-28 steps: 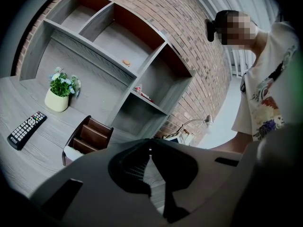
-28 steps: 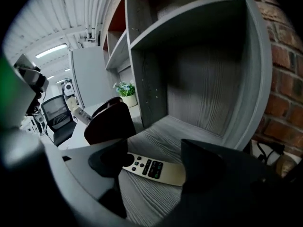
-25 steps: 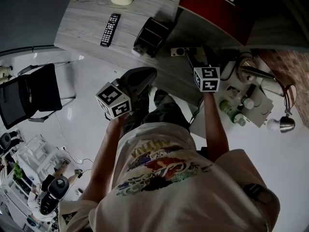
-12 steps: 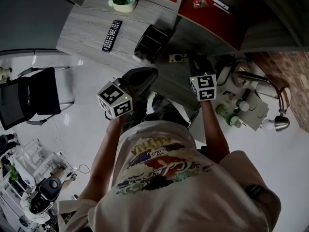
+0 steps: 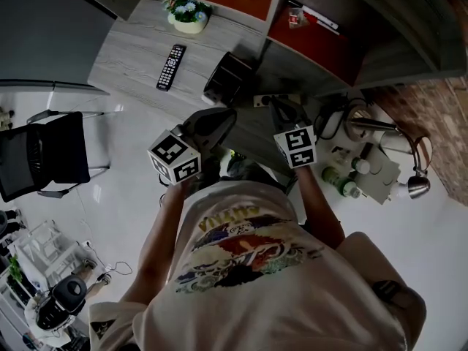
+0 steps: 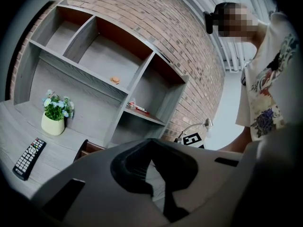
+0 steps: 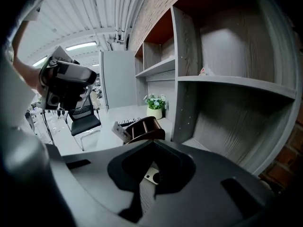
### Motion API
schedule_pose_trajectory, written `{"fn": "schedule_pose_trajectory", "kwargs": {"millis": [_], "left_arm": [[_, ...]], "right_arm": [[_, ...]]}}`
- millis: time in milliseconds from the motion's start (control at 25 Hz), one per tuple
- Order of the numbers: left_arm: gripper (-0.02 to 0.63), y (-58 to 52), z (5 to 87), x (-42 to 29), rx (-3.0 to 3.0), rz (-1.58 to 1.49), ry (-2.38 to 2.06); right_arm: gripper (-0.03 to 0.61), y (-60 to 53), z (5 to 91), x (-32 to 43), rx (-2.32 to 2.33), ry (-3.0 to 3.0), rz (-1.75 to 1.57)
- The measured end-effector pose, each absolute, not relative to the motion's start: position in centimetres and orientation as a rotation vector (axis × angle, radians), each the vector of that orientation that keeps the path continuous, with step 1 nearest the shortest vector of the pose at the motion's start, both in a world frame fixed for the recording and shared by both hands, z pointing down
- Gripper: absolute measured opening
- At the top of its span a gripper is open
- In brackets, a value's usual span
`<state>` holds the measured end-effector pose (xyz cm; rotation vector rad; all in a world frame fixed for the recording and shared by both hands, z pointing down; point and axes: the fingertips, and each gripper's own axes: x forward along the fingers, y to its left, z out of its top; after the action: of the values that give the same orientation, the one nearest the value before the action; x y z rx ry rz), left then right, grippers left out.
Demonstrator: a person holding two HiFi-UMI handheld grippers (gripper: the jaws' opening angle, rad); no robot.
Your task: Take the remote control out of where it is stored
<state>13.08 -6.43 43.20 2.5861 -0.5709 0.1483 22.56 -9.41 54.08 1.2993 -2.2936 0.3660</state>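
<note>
A small white remote [image 5: 265, 99] lies flat on the grey desk [image 5: 139, 46], just right of a dark brown holder [image 5: 228, 79]. My right gripper [image 5: 281, 107] hovers over it; its jaws have just been closing and are now shut with nothing between them. In the right gripper view the white remote [image 7: 152, 175] shows on the desk beyond the right gripper [image 7: 154, 167], with the holder [image 7: 144, 128] further off. A black remote [image 5: 170, 67] lies further left on the desk. My left gripper [image 5: 223, 115] is held in front of the desk, shut and empty [image 6: 152, 161].
A flower pot [image 5: 186, 14] stands at the back of the desk under the grey shelf unit [image 6: 118, 86]. A black chair [image 5: 51, 152] is left of the desk. A desk lamp [image 5: 417, 187] and bottles [image 5: 340, 178] crowd the right side.
My right gripper has lifted and drawn back from the desk, while the white remote stayed where it lies. The left gripper rose slightly.
</note>
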Motion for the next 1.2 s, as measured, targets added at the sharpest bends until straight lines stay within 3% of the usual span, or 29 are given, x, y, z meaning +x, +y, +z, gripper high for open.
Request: {"fn": "schedule_pose_trajectory", "kwargs": {"millis": [320,960,1200], "left_arm": [[0.006,-8.3,41.2,10.4,2.566,-0.021,-0.663],[0.006,-11.3,42.1,2.7,2.535,-0.021,-0.862],[0.006,-11.4,42.4,0.5,2.517,-0.007,-0.832]], "right_arm": [[0.009,-9.5,53.0,20.6,1.242,-2.309,0.344],[0.013,-9.0,53.1,14.1,1.04,-2.375,0.364],[0.114,-9.7,53.6,11.3,1.024,-2.363,0.342]]}}
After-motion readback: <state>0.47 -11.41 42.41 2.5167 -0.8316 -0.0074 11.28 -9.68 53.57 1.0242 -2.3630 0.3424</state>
